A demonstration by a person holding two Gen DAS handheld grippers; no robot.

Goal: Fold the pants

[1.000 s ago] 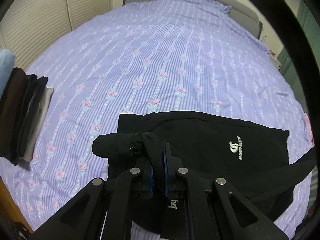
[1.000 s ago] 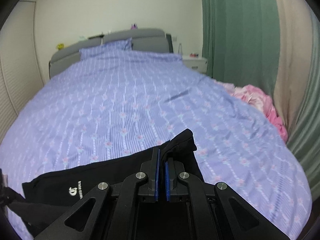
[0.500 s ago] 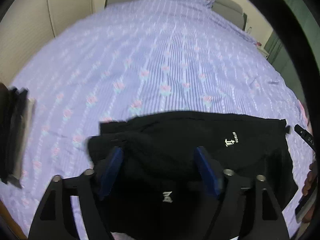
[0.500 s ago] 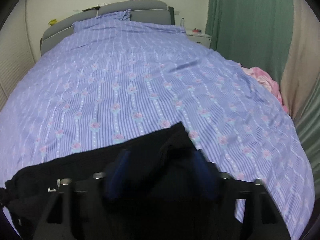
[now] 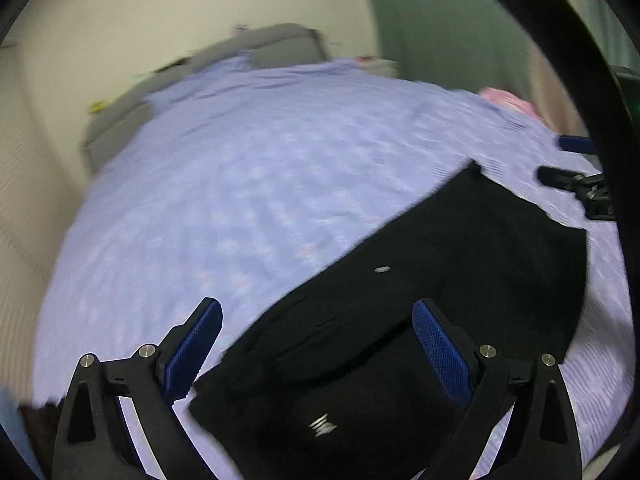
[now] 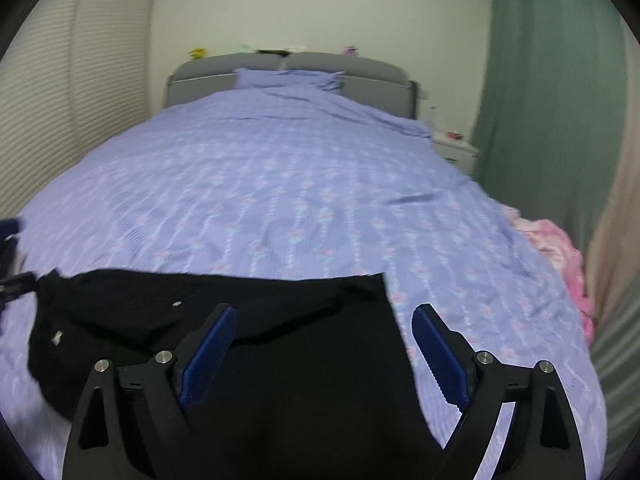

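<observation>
Pants (image 6: 280, 360): lying folded on the bed (image 6: 300, 184), under and ahead of both jaws.
Left gripper (image 5: 316, 344): jaws hanging apart, holding nothing.
Right gripper (image 6: 322, 344): jaws hanging apart, holding nothing.
Handling: likely soft, light, limp; pinching at a folded edge or corner looks best.

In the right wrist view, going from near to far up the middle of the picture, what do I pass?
Right gripper with open jaws → black pants lying on the bed → purple floral bedspread → purple pillow → gray headboard → cream wall.
</observation>
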